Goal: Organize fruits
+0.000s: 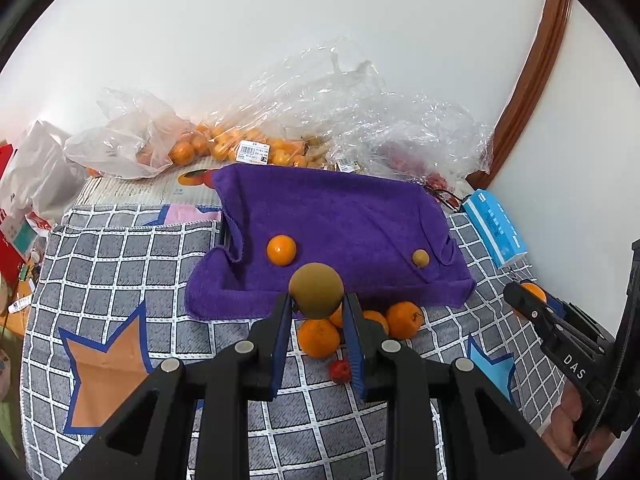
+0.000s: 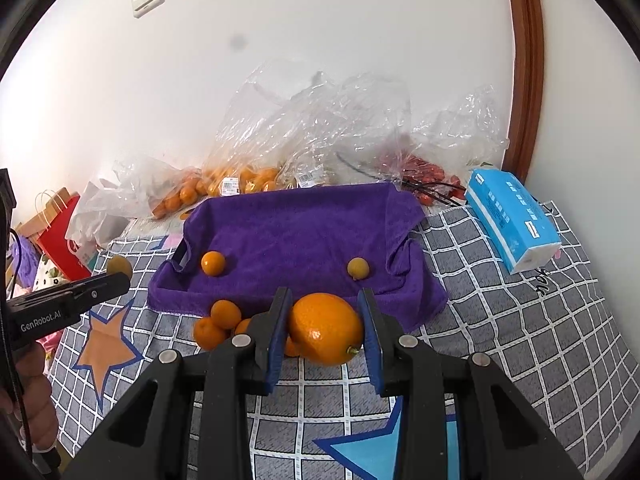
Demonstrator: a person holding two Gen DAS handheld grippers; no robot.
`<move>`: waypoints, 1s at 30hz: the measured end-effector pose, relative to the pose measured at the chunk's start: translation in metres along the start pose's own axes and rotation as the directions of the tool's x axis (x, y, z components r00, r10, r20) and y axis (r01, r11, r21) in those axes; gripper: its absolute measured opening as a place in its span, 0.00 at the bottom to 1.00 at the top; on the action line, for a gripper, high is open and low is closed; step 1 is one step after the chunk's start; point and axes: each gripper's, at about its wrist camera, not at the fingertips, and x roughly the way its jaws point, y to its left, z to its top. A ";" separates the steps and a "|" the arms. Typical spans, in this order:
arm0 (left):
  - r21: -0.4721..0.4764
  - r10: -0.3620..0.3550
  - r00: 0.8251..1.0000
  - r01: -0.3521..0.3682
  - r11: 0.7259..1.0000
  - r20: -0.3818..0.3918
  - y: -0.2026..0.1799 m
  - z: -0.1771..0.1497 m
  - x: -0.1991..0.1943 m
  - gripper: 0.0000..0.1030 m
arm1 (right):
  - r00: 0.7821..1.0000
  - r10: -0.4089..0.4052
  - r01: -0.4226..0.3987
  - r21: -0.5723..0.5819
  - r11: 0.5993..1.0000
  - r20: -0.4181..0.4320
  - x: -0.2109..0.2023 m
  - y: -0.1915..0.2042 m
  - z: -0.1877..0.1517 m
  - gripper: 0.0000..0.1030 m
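My left gripper [image 1: 316,304] is shut on a brown-green round fruit [image 1: 316,290] and holds it above the front edge of a purple-towel-lined tray [image 1: 340,216]. My right gripper [image 2: 325,320] is shut on a large orange [image 2: 326,328], in front of the same tray [image 2: 300,224]. In the tray lie one small orange [image 1: 281,250] [image 2: 213,263] on the left and one small brown fruit [image 1: 420,258] [image 2: 358,268] on the right. Several oranges [image 1: 320,338] [image 2: 218,322] and a small red fruit [image 1: 340,370] lie on the checked cloth before the tray.
Clear plastic bags of oranges [image 1: 224,144] [image 2: 240,180] and red fruits [image 2: 424,174] lie behind the tray against the wall. A blue tissue pack [image 1: 496,224] [image 2: 512,224] sits at the right. Paper bags [image 2: 56,228] stand at the left.
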 end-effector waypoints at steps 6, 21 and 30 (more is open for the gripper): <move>0.002 -0.001 1.000 0.001 1.000 0.002 0.000 0.001 0.001 0.24 | 1.000 0.000 0.000 0.000 1.000 0.001 0.003 -0.001 0.001 0.33; -0.001 -0.001 1.000 0.001 1.000 -0.002 0.003 0.003 0.007 0.24 | 1.000 -0.004 0.004 -0.005 1.000 0.000 0.011 -0.001 0.005 0.33; -0.009 -0.001 1.000 0.001 1.000 -0.005 0.008 0.009 0.016 0.24 | 1.000 -0.007 0.007 -0.008 1.000 -0.002 0.019 -0.002 0.009 0.33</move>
